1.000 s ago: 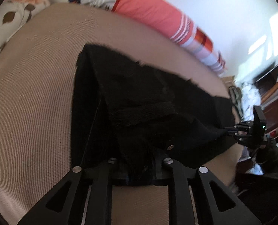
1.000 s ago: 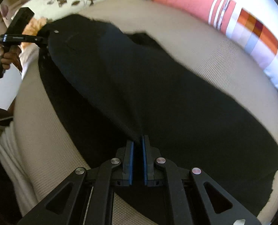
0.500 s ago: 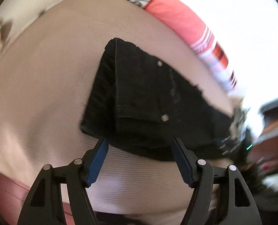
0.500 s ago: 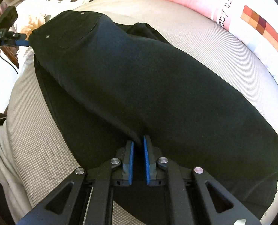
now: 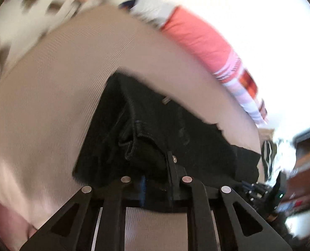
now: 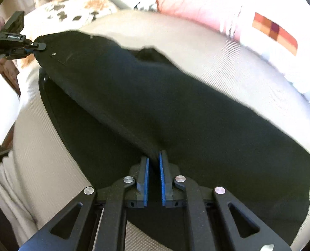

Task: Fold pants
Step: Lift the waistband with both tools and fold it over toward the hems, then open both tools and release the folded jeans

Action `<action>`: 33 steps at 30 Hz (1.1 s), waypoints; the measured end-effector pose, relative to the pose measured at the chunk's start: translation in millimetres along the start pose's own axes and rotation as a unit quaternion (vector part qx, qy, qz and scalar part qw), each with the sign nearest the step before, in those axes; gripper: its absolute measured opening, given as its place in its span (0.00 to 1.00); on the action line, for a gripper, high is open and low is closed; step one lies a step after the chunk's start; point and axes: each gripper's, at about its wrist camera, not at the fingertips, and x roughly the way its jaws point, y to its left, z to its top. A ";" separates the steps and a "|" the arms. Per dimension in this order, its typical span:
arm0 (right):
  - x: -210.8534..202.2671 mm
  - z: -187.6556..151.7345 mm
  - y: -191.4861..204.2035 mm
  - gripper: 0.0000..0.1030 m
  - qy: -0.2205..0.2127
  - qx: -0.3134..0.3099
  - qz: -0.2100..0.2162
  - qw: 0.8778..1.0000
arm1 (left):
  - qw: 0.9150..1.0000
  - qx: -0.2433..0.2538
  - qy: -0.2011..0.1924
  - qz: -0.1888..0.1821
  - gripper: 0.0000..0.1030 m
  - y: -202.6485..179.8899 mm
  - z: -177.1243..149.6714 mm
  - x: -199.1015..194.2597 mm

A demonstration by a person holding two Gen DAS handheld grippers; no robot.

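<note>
Black pants (image 6: 175, 108) lie folded lengthwise on a beige bed (image 6: 196, 48). In the left wrist view my left gripper (image 5: 155, 167) is shut on the waistband end of the pants (image 5: 146, 142), with bunched fabric between its fingers. That gripper also shows in the right wrist view (image 6: 29, 47) at the far left, at the waistband corner. My right gripper (image 6: 153, 163) is shut on a fold of the pants' leg, blue pads close together with cloth pinched at the tips. It also shows at the left wrist view's lower right (image 5: 259, 188).
A pink striped pillow (image 5: 207, 41) lies along the bed's far edge, also in the right wrist view (image 6: 259, 27). A floral pillow (image 6: 77, 6) is at the head. Dark wooden furniture (image 5: 305, 156) stands beyond the bed's right side.
My left gripper was shut on the waistband, opened and drew back half a second ago, and has now closed on the waistband again. My right gripper has kept its hold on the leg.
</note>
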 end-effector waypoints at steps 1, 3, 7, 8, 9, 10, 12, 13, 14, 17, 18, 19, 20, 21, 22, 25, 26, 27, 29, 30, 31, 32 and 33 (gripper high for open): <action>-5.8 0.6 -0.4 0.08 -0.004 0.004 0.001 1.000 | 1.000 0.012 -0.002 -0.007 0.16 -0.2 3.6 -5.7; -19.9 0.2 0.2 0.08 -0.014 0.015 0.009 1.000 | 0.999 0.033 0.007 -0.010 0.16 1.2 10.1 -6.1; -21.6 -8.8 15.9 0.07 -0.004 0.005 0.025 1.000 | 0.996 0.057 0.068 0.027 0.16 26.7 1.7 24.8; -15.7 -12.4 21.0 0.07 0.006 0.001 0.028 1.000 | 0.994 0.056 0.082 0.035 0.16 35.3 -2.5 30.7; -8.2 -16.9 26.6 0.07 0.019 -0.003 0.028 0.999 | 0.994 0.051 0.090 0.036 0.16 41.3 -5.8 35.1; 0.0 -22.0 31.9 0.07 0.032 -0.009 0.023 0.999 | 0.994 0.045 0.094 0.032 0.16 47.2 -9.3 36.9; 9.5 -25.9 34.8 0.07 0.046 -0.013 0.022 0.999 | 0.995 0.044 0.089 0.024 0.17 51.0 -12.9 34.1; 10.0 -26.4 34.7 0.07 0.047 -0.010 0.024 0.999 | 0.995 0.047 0.088 0.026 0.17 49.9 -13.6 32.3; 8.0 -25.7 33.9 0.07 0.047 -0.005 0.028 0.999 | 0.994 0.052 0.088 0.030 0.17 49.1 -14.8 30.0; 1.8 -23.9 31.9 0.07 0.040 0.003 0.037 0.999 | 0.992 0.077 0.083 0.047 0.18 44.5 -21.0 30.9; 4.5 -24.5 30.8 0.07 0.042 0.004 0.039 0.998 | 0.992 0.084 0.081 0.053 0.20 43.3 -23.7 32.9; 10.5 -25.9 30.4 0.07 0.049 0.006 0.040 0.998 | 0.991 0.091 0.080 0.062 0.21 41.5 -26.1 34.8; 15.7 -27.7 29.7 0.07 0.054 0.010 0.039 0.998 | 0.989 0.101 0.076 0.070 0.21 38.4 -28.8 34.9; 20.9 -28.7 29.6 0.08 0.058 0.015 0.037 0.998 | 0.989 0.108 0.070 0.078 0.22 35.0 -31.3 33.7; 21.3 -27.9 29.6 0.08 0.054 0.018 0.036 0.998 | 0.987 0.116 0.065 0.091 0.26 31.0 -34.4 31.7; 20.8 -27.0 27.4 0.09 0.055 0.024 0.042 0.997 | 0.976 0.154 0.037 0.147 0.53 16.8 -41.2 24.4; 20.6 -27.9 25.7 0.09 0.054 0.028 0.046 0.997 | 0.969 0.173 0.025 0.172 0.59 12.6 -43.8 20.2; 20.8 -28.6 24.9 0.10 0.053 0.032 0.048 0.997 | 0.964 0.187 0.016 0.187 0.59 10.3 -45.8 16.6; 20.7 -28.9 22.2 0.11 0.052 0.042 0.054 0.996 | 0.957 0.211 0.002 0.200 0.59 2.3 -50.4 8.2; 20.7 -29.4 20.7 0.11 0.051 0.048 0.058 0.996 | 0.954 0.217 -0.011 0.207 0.59 -1.9 -52.7 3.4; 20.5 -29.2 19.7 0.11 0.049 0.052 0.060 0.996 | 0.950 0.227 -0.026 0.211 0.59 -7.4 -55.3 -1.5; 20.3 -29.4 18.8 0.11 0.048 0.056 0.062 0.995 | 0.946 0.244 -0.039 0.208 0.59 -17.6 -58.2 -4.6; 19.9 -29.9 18.8 0.11 0.047 0.059 0.063 0.995 | 0.942 0.264 -0.050 0.201 0.59 -30.3 -62.4 -6.4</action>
